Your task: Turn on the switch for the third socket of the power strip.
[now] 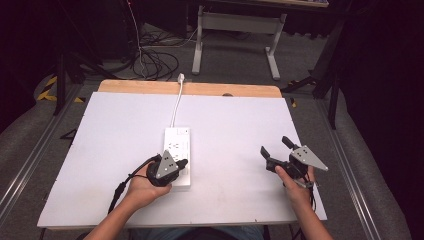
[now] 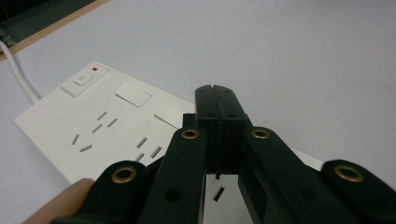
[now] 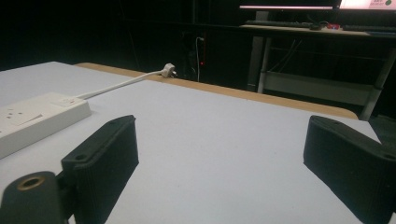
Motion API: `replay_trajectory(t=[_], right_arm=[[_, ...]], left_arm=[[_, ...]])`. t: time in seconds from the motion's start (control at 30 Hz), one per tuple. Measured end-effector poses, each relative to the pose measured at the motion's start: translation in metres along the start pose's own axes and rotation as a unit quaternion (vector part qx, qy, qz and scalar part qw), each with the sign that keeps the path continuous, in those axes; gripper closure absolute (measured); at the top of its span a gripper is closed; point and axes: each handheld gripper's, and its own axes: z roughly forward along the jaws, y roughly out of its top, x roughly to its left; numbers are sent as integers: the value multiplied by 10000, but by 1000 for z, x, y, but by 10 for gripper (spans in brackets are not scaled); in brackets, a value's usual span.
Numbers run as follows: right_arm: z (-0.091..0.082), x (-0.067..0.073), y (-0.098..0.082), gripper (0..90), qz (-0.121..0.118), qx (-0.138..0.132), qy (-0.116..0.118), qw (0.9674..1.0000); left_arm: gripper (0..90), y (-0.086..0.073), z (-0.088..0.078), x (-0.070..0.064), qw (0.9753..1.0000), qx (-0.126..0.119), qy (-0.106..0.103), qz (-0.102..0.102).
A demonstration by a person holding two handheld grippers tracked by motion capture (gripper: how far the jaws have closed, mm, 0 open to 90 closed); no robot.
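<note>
A white power strip [image 1: 178, 145] lies lengthwise at the middle of the white table [image 1: 240, 120], its switch with a red light [image 2: 86, 77] at the far end. My left gripper [image 1: 183, 163] is over the strip's near end, its jaws pressed together with nothing between them [image 2: 216, 93]. Whether it touches the strip I cannot tell. The strip's sockets [image 2: 98, 128] are bare. My right gripper [image 1: 275, 146] is held over the right side of the table, well apart from the strip [image 3: 37, 116], with its jaws [image 3: 224, 154] spread wide and nothing between them.
The strip's white cable [image 1: 175, 105] runs to the far wooden edge, where its plug [image 1: 181, 77] hangs loose [image 3: 169, 70]. Beyond the table stand a metal desk frame [image 1: 235, 30] and floor cables [image 1: 155, 57]. A thumb [image 2: 60, 200] shows beside the left jaws.
</note>
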Motion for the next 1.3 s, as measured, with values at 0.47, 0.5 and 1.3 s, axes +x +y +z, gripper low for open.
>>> replay_trajectory(t=[0.47,0.5,1.3], right_arm=[[0,0,0,107,-2,-6,4,10000],[0,0,0,107,0,-6,6,10000],[-1,1,0,107,12,-7,14,10000]], left_arm=[[896,-2,5,-2,9999,98,-39,34],[896,-2,5,-1,9999,101,-38,34],[899,-7,10,-1,10000,73,-14,60]])
